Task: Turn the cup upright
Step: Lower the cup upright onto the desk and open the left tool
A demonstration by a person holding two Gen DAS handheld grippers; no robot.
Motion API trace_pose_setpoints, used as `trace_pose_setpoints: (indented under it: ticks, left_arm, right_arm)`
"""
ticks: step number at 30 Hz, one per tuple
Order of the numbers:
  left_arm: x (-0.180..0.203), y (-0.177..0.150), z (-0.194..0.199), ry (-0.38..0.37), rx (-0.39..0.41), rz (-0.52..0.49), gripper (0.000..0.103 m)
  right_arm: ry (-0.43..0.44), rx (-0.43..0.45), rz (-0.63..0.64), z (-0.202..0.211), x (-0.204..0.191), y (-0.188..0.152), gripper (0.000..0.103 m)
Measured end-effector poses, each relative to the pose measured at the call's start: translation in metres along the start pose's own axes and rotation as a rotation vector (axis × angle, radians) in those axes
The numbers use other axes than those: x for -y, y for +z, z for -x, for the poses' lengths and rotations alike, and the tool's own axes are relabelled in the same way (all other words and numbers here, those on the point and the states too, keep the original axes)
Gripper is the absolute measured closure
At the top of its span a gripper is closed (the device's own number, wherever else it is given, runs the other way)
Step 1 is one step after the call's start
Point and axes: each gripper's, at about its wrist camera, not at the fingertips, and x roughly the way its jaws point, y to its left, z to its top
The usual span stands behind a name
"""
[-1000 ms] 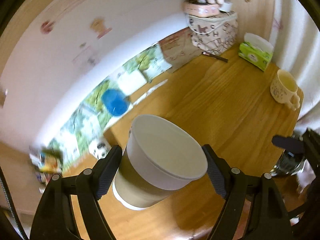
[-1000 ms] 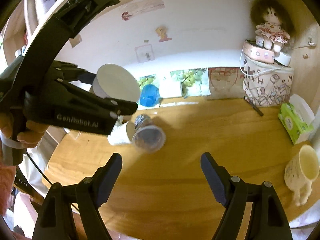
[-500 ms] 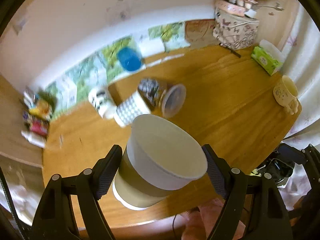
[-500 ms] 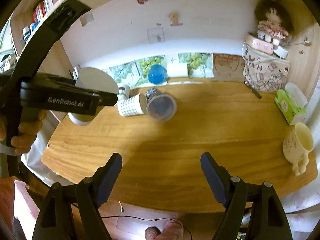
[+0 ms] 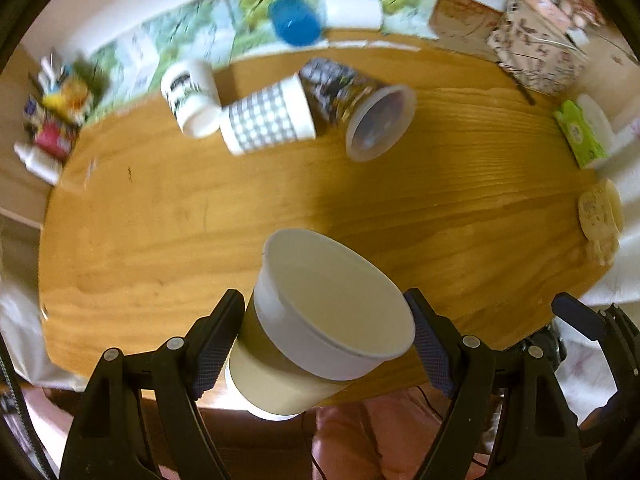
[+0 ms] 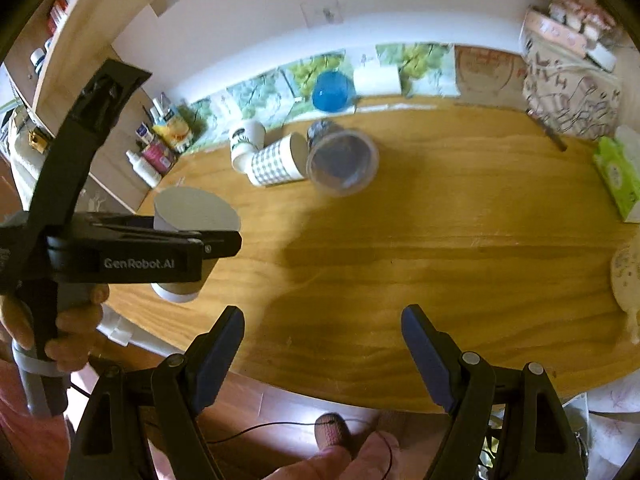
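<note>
My left gripper point(image 5: 324, 344) is shut on a white paper cup with a tan sleeve point(image 5: 320, 320). The cup's mouth faces up and it hangs near the table's front edge. In the right wrist view the same cup point(image 6: 192, 216) sits in the left gripper point(image 6: 200, 248) at the left, above the table's front left corner. My right gripper point(image 6: 322, 356) is open and empty over the table's front edge. Three more cups lie on their sides at the back: a dark patterned clear cup point(image 5: 356, 104), a checked cup point(image 5: 268, 118) and a white cup point(image 5: 190, 96).
The wooden table point(image 5: 400, 208) holds a cream mug point(image 5: 600, 216) at the right edge, a green tissue box point(image 5: 580, 136), a patterned bag point(image 5: 536, 56) at the back right and a blue object point(image 5: 296, 20) by the wall. Shelves stand at the left point(image 6: 60, 40).
The left gripper has swung and lowered with the cup, so the table and the lying cups now fill its view. The right gripper has pulled back a little; it stays open.
</note>
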Motion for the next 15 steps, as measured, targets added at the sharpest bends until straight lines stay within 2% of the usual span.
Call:
trace_pose_setpoints:
  ticks: [3, 8, 15]
  left_arm:
    - [0.001, 0.000, -0.016, -0.045, -0.033, 0.064, 0.020]
    - [0.005, -0.001, -0.033, -0.061, -0.075, 0.147, 0.020]
    - [0.002, -0.008, -0.045, -0.112, -0.081, 0.238, 0.020]
  right_arm:
    - [0.020, -0.052, 0.023, -0.010, 0.010, 0.005, 0.022]
    - [0.036, -0.113, 0.046, -0.023, 0.026, 0.013, 0.022]
    - [0.061, -0.193, 0.083, -0.044, 0.042, 0.021, 0.022]
